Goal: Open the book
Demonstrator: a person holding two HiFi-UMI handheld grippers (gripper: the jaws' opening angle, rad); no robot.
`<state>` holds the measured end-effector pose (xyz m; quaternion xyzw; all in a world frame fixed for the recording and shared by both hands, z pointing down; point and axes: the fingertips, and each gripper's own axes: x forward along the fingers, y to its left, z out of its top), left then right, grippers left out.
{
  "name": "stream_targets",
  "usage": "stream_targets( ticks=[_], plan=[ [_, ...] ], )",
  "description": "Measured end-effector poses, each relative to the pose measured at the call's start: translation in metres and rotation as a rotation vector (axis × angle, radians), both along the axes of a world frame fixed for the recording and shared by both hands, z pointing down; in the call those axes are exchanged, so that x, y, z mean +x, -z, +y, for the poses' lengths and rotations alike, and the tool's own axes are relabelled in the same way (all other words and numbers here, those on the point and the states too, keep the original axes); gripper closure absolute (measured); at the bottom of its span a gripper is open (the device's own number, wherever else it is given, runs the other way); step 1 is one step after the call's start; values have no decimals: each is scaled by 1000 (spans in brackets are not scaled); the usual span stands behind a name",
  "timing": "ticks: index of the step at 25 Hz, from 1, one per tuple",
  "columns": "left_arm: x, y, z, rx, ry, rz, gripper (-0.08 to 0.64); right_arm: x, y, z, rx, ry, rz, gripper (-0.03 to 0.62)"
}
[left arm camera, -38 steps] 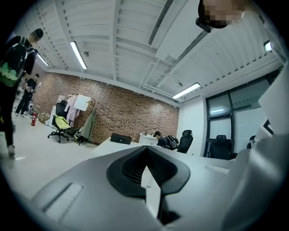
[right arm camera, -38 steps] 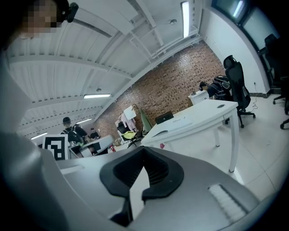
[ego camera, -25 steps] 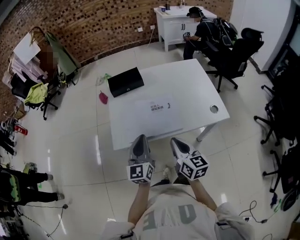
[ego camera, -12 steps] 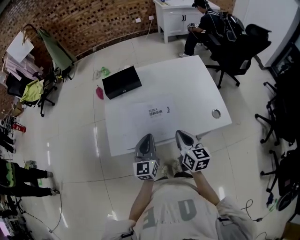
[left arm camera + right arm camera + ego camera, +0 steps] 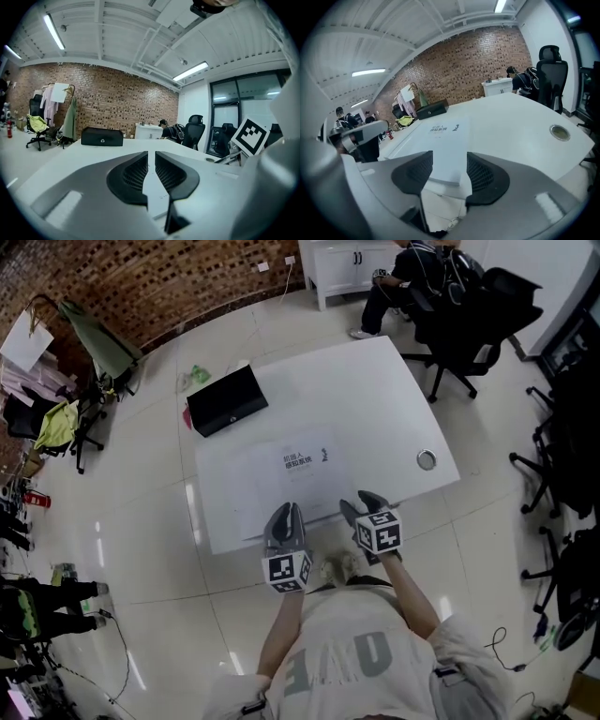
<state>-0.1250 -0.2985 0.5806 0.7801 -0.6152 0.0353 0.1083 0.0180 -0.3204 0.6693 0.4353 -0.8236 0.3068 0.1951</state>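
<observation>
Book: the white book (image 5: 295, 482) lies flat and closed on the white table (image 5: 384, 390), close to the near edge, its printed cover facing up
Right tongs: the right gripper (image 5: 361, 502) has its jaws spread wide; they have just been opening, and the book's near right corner shows in the gap between them with neither pad touching it
Left tongs: the left gripper (image 5: 286, 511) has its jaws almost pressed together, only a thin slit between them after parting very slightly; nothing sits in that slit
What changed: a second ago both grippers were held back in front of the person with their jaws together; now both have come down and forward to the table's near edge, one at each side of the book's near end
What that means: judging by this, the approach is done and the right side is being readied to take the cover; the opening itself has not begun
Next move likely needs: a pad slipped under the cover alone at the corner, not the whole block of pages
Risk: the thin, flat cover may be hard to catch, and the book could slide on the smooth top
Elsewhere: a black box (image 5: 225, 399) sits on the far left corner, well apart from the book
</observation>
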Motion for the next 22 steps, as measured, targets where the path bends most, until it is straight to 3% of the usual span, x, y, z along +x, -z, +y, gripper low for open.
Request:
stream_targets(
  ticks=[9,12,16,22],
  plan=[
    [4,-10,-6,-28,3,-7,503,-3,-30,-1,-95,15,39,425],
    [3,-12,-6,-34,7,-6,503,-1,-33,-3,-99,-4,64,469],
    [0,-15,-4,-44,17,-13,503,10,-34,-7,-105,-49,101,576],
    [9,-22,-3,-64,-32,-52,476,5,-6,-7,-67,-37,91,591]
  ],
)
